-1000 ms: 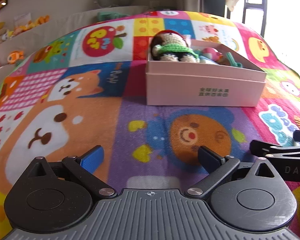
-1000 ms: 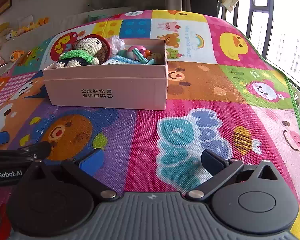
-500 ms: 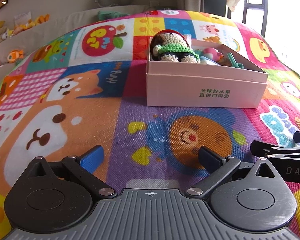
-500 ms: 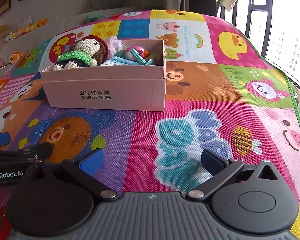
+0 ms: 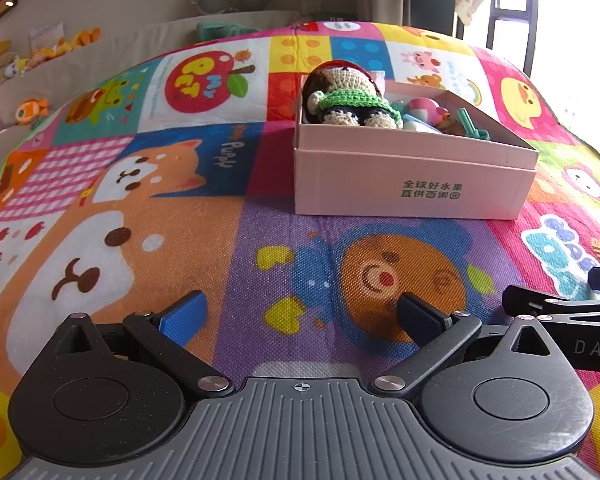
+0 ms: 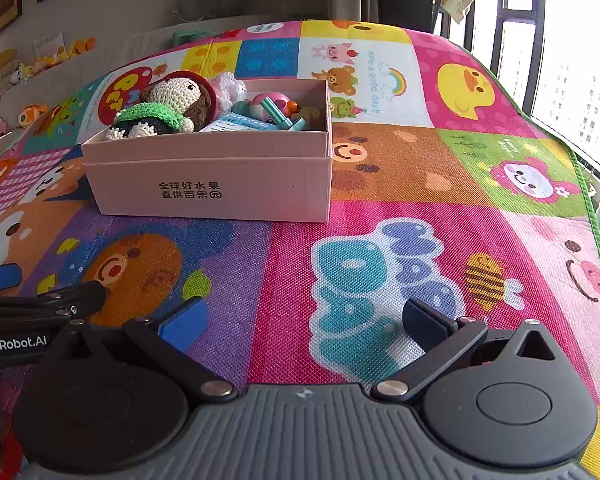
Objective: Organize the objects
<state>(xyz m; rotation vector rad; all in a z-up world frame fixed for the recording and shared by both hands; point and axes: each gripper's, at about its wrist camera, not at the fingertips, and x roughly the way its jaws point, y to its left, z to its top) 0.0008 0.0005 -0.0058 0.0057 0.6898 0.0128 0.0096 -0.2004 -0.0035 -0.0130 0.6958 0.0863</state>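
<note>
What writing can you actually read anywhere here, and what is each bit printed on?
"全球好水果 直供百果园": front of the pink box.
"GenRobot.AI", its first letter cut off: the left gripper's body.
"DAS", cut off by the frame: the right gripper's body.
"MY PET": red apple on the play mat.
"Puppy": blue mat square.
"Have a good day!": by the rainbow.

box (image 6: 208, 184) contents partly hidden behind wall

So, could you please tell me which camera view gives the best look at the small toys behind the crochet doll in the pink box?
The right wrist view: it looks into the pink box, so the small toys beside the crochet doll show clearly. In the left wrist view the doll and the box wall partly hide them.
</note>
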